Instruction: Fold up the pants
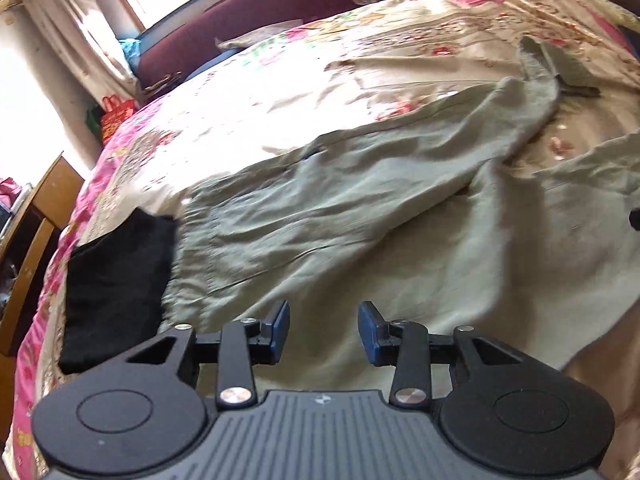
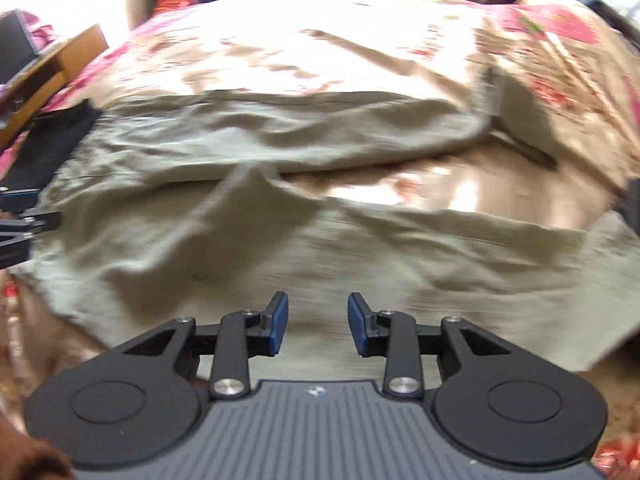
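Pale green pants (image 1: pixel 320 216) lie spread on a floral bed, waistband toward the left and two legs splayed to the right. They also show in the right wrist view (image 2: pixel 280 136), with the near leg (image 2: pixel 400 256) under my right gripper. My left gripper (image 1: pixel 323 330) is open and empty, hovering over the near part of the pants close to the waist. My right gripper (image 2: pixel 318 322) is open and empty above the near leg. The left gripper's tip shows at the left edge of the right wrist view (image 2: pixel 20 216).
A black folded garment (image 1: pixel 116 280) lies beside the waistband at the bed's left edge. The floral bedspread (image 1: pixel 280 80) extends behind the pants. A dark red headboard (image 1: pixel 248 20) and curtains stand at the back. A wooden chair (image 1: pixel 28 240) stands left of the bed.
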